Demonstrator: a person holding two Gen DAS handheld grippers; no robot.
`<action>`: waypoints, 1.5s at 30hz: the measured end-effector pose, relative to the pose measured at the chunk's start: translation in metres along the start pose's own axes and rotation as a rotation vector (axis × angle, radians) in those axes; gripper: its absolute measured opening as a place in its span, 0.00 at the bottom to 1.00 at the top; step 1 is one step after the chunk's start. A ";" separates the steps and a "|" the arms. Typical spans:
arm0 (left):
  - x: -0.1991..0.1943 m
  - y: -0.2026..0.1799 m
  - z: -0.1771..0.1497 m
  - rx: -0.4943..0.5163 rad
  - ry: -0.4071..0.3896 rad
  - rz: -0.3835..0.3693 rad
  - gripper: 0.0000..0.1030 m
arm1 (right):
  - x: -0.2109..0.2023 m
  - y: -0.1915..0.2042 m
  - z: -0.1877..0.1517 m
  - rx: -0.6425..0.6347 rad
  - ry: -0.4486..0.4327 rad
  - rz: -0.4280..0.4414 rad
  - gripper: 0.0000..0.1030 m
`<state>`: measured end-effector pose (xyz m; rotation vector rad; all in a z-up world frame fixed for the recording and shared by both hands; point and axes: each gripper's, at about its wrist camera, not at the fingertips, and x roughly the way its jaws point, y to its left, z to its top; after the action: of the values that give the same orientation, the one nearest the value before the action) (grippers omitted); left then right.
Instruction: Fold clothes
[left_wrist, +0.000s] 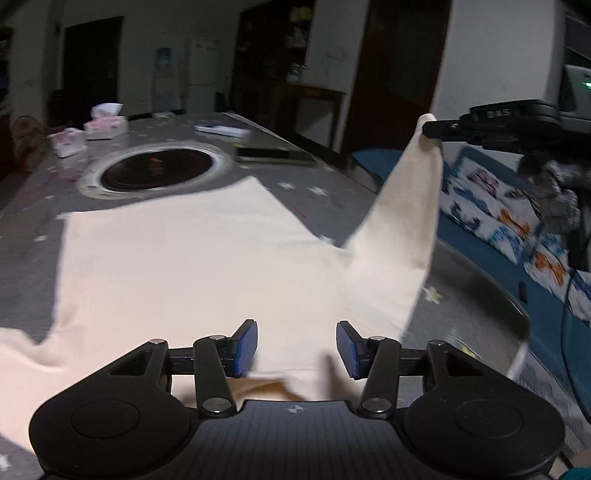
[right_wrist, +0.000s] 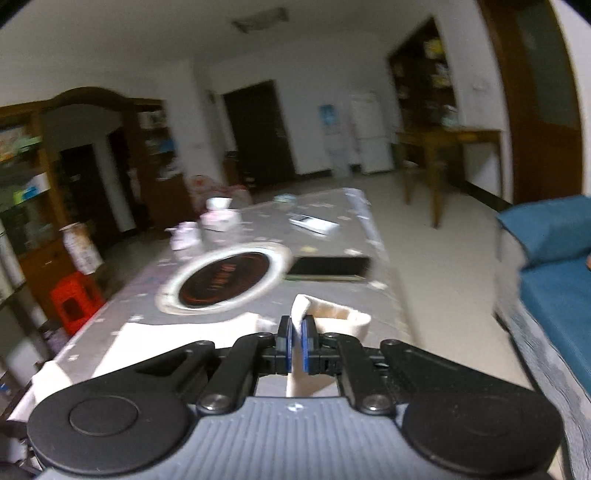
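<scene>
A cream long-sleeved garment (left_wrist: 177, 258) lies spread flat on the grey star-print table (left_wrist: 332, 177). My left gripper (left_wrist: 297, 347) hovers low over its near edge with the blue pads wide apart; they press on nothing, and cloth lies beneath them. In the left wrist view, my right gripper (left_wrist: 430, 127) sits at the upper right, shut on the cuff, and the right sleeve (left_wrist: 402, 229) rises taut from the table to it. In the right wrist view, the right gripper (right_wrist: 296, 347) has its pads closed on a fold of the cream sleeve (right_wrist: 332, 317).
A round dark hob (left_wrist: 157, 171) is set into the table beyond the garment. A dark flat device (left_wrist: 275, 154) lies to its right and tissue packs (left_wrist: 105, 125) at the far left. A blue sofa with patterned cushions (left_wrist: 509, 229) stands right of the table's edge. A red stool (right_wrist: 75, 301) stands on the left.
</scene>
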<state>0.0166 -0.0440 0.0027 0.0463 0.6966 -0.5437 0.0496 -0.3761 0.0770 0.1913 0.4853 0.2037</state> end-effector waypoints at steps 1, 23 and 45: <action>-0.004 0.006 0.000 -0.013 -0.008 0.017 0.49 | 0.002 0.011 0.003 -0.017 -0.002 0.026 0.04; -0.054 0.085 -0.036 -0.230 -0.055 0.183 0.51 | 0.092 0.223 -0.055 -0.312 0.290 0.437 0.06; -0.015 0.086 -0.020 -0.182 -0.026 0.237 0.15 | 0.053 0.091 -0.094 -0.284 0.396 0.197 0.17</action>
<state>0.0373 0.0410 -0.0148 -0.0475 0.7019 -0.2521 0.0366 -0.2632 -0.0071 -0.0838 0.8236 0.5055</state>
